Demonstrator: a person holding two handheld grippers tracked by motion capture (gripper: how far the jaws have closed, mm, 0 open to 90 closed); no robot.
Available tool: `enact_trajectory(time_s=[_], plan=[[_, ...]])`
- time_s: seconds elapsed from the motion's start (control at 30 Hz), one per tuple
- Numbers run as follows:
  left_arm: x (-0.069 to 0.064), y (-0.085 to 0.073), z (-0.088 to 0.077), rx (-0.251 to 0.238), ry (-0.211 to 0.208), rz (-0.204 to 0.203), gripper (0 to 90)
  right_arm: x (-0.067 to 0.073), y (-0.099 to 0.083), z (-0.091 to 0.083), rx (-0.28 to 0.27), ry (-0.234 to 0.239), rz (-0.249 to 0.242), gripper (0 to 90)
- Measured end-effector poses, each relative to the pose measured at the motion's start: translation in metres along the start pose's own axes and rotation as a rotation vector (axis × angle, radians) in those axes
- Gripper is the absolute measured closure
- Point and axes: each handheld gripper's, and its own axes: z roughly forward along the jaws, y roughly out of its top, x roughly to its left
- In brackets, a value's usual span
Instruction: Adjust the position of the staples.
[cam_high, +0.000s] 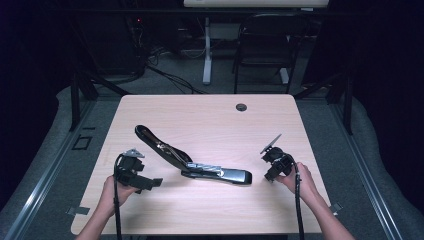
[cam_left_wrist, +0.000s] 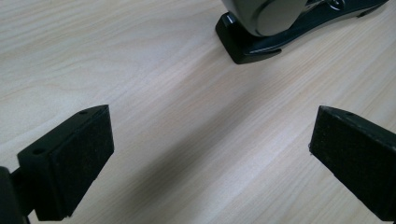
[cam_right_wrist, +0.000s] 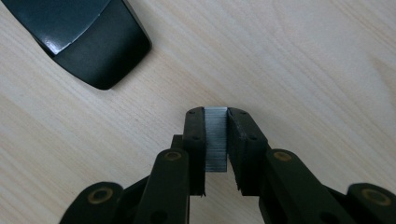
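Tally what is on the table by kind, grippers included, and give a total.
Stapler, swung open: 1
Strip of staples, clamped in the right gripper: 1
Grippers: 2, counting the left gripper, open
Total: 4

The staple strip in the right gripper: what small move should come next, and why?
Probably carry the staple strip toward the open stapler and line it up with the exposed metal channel. The right gripper is shut on the strip and sits beside the stapler's end, while the stapler's top is swung open. The left gripper is open with nothing between its jaws, so it could steady the base.
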Motion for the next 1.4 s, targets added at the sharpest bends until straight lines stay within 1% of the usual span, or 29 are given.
enact_trajectory(time_s=[0.03,0.07,0.1,0.23,0.3,0.37,0.4,0.5,0.53,0.57,0.63,0.73,0.77,0.83,0.87,0.9,0.93,0.97,1.0,1.03,1.07,1.1,1.13,1.17,1.2,1.23,1.3,1.33,1.4], plan=[[-0.001,0.000,0.000,-0.002,0.000,0.001,0.0,0.002,-0.001,0.001,-0.016,0.000,0.013,77.7],[-0.001,0.000,0.000,-0.001,0.001,0.003,0.0,0.001,0.001,0.000,0.019,-0.005,-0.015,77.7],[-0.001,0.000,0.000,0.001,0.002,0.008,0.0,0.002,0.000,0.001,0.008,-0.003,-0.007,77.7],[-0.001,0.000,0.000,0.004,-0.005,0.010,0.0,0.003,0.000,0.002,0.027,-0.008,-0.014,77.7],[-0.002,0.000,0.001,0.002,-0.005,0.010,0.0,0.006,-0.001,0.006,0.004,0.006,0.010,77.2],[-0.002,0.001,0.002,0.007,-0.009,0.013,0.0,0.003,0.001,0.003,0.060,-0.005,-0.034,76.9],[-0.002,0.001,0.002,0.007,-0.007,0.013,0.0,0.003,0.002,0.003,0.070,-0.005,-0.042,76.9],[-0.002,0.001,0.002,0.006,-0.005,0.014,0.0,0.004,0.001,0.002,0.066,-0.001,-0.036,74.1],[-0.002,0.001,0.002,0.006,-0.005,0.014,0.0,0.004,0.000,0.002,0.054,0.002,-0.027,73.0],[-0.002,0.001,0.002,0.008,-0.006,0.015,0.0,0.004,0.001,0.001,0.063,-0.004,-0.034,72.4],[-0.002,0.001,0.003,0.007,-0.006,0.013,0.0,0.005,0.001,0.000,0.054,-0.005,-0.037,71.8],[-0.001,0.001,0.003,0.010,-0.008,0.011,0.0,0.002,0.006,-0.003,0.074,0.001,-0.061,70.6],[-0.001,0.001,0.003,0.012,-0.010,0.011,0.0,0.003,0.007,-0.003,0.054,0.012,-0.045,70.5],[-0.001,0.001,0.003,0.013,-0.009,0.011,0.0,0.004,0.010,-0.006,0.056,0.008,-0.051,70.8],[-0.002,0.001,0.004,0.014,-0.010,0.012,0.0,0.005,0.011,-0.005,0.042,0.011,-0.040,71.0],[-0.002,0.001,0.003,0.015,-0.011,0.013,0.0,0.007,0.012,-0.005,0.045,0.005,-0.046,71.4],[-0.002,0.001,0.003,0.015,-0.011,0.013,0.0,0.007,0.015,-0.007,0.079,-0.003,-0.068,71.7],[-0.002,0.001,0.003,0.016,-0.014,0.013,0.0,0.007,0.016,-0.007,0.076,-0.001,-0.068,71.9],[-0.002,0.001,0.003,0.016,-0.014,0.011,0.0,0.007,0.017,-0.006,0.085,0.002,-0.070,72.0],[-0.002,0.001,0.003,0.016,-0.013,0.013,0.0,0.007,0.018,-0.006,0.102,-0.007,-0.075,72.1],[-0.002,0.001,0.003,0.016,-0.013,0.013,0.0,0.008,0.017,-0.003,0.084,-0.001,-0.056,72.1],[-0.002,0.001,0.003,0.017,-0.013,0.014,0.0,0.007,0.018,-0.003,0.110,-0.002,-0.072,72.3],[-0.002,0.001,0.003,0.017,-0.014,0.015,0.0,0.006,0.019,-0.003,0.119,-0.002,-0.076,72.4],[-0.002,0.001,0.003,0.016,-0.013,0.014,0.0,0.004,0.020,-0.003,0.143,-0.009,-0.091,72.5],[-0.002,0.001,0.003,0.017,-0.013,0.013,0.0,0.005,0.018,-0.001,0.113,0.001,-0.067,72.9],[-0.002,0.001,0.003,0.017,-0.016,0.013,0.0,0.004,0.018,0.000,0.117,0.001,-0.064,73.0],[-0.002,0.001,0.004,0.021,-0.016,0.016,0.0,0.002,0.019,-0.001,0.145,0.003,-0.085,73.9],[-0.002,0.002,0.004,0.021,-0.017,0.017,0.0,0.004,0.017,0.001,0.108,0.007,-0.050,74.1],[-0.003,0.001,0.005,0.022,-0.011,0.017,0.0,0.004,0.017,0.001,0.114,0.012,-0.052,75.1]])
